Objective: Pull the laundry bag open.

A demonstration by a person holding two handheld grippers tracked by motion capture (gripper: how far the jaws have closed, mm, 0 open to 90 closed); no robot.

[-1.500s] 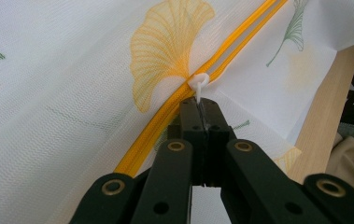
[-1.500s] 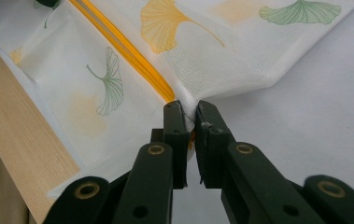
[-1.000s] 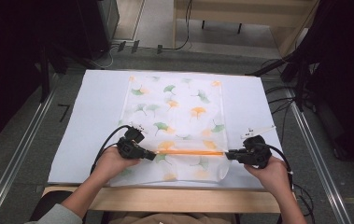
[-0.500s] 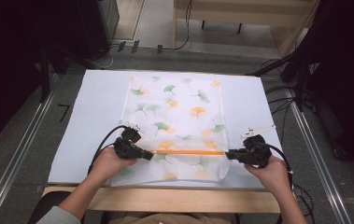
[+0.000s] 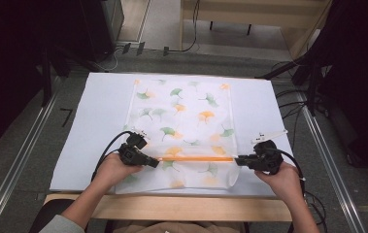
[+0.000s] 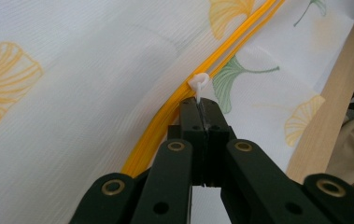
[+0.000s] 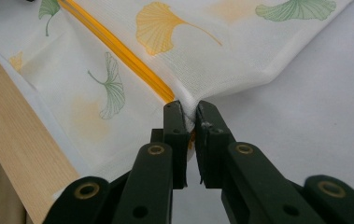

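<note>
Bag on the mat, a gripper at each end of its zipper

The mesh bag [image 5: 181, 124] lies flat on the mat [image 5: 99, 107] covering the table [image 5: 172, 208]. Its zipper [image 5: 196, 158] runs crosswise near the person's edge, between the left gripper [image 5: 153, 163] and the right gripper [image 5: 240, 160].

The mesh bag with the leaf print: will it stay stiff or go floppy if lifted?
Probably floppy: the mesh bag puckers where the right gripper pinches it. Likely light, since the fabric is see-through. The orange zipper may stay straighter.

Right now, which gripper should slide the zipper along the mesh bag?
Left. The left gripper is shut on the white zipper pull; the right gripper pinches the mesh bag corner, anchoring it.
</note>
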